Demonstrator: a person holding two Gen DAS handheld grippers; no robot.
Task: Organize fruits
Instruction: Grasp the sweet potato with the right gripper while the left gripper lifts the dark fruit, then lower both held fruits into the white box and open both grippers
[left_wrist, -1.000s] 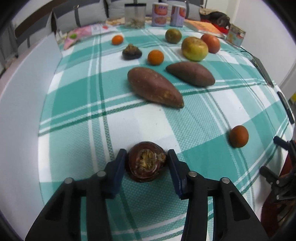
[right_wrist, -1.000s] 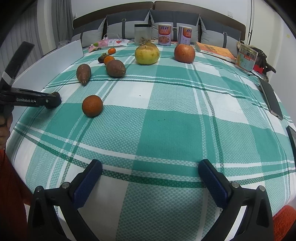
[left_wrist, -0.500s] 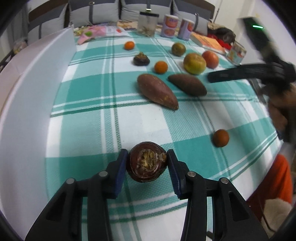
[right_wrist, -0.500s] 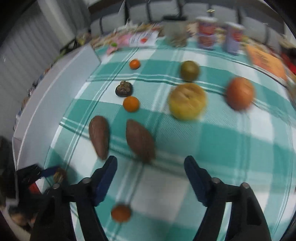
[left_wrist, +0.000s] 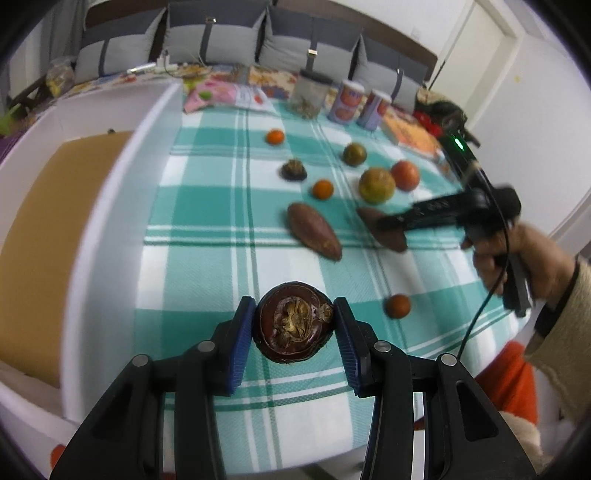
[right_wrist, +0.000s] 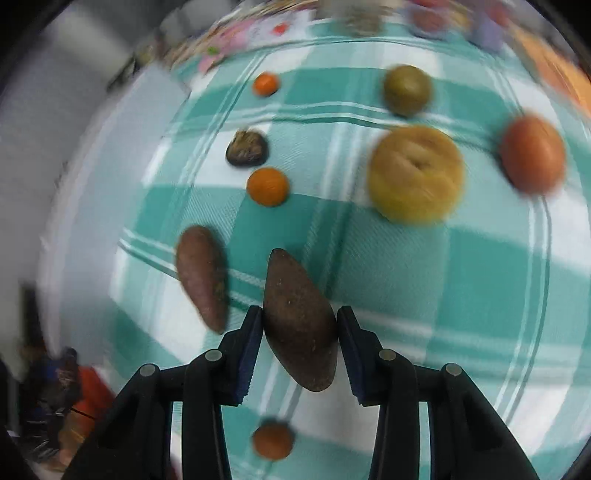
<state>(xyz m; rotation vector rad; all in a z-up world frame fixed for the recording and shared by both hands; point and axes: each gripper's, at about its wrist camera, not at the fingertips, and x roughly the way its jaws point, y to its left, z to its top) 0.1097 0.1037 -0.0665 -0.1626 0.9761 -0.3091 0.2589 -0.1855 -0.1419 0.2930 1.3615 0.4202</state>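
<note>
Jaws of my left gripper (left_wrist: 293, 328) hold a dark mangosteen (left_wrist: 292, 326), pads pressing its sides, above the checked cloth (left_wrist: 207, 206). My right gripper (right_wrist: 300, 334) has just been closing; its jaws now pinch a brown sweet potato (right_wrist: 299, 321) at its middle. Only the left view shows the right hand (left_wrist: 517, 258) on its handle; only the right view shows that grip. A second sweet potato (right_wrist: 203, 277) lies just left.

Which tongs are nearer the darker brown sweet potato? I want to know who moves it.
Right. The right tongs have just closed around the darker brown sweet potato, pads at its sides. The left tongs hold a round dark mangosteen, well short of it.
</note>
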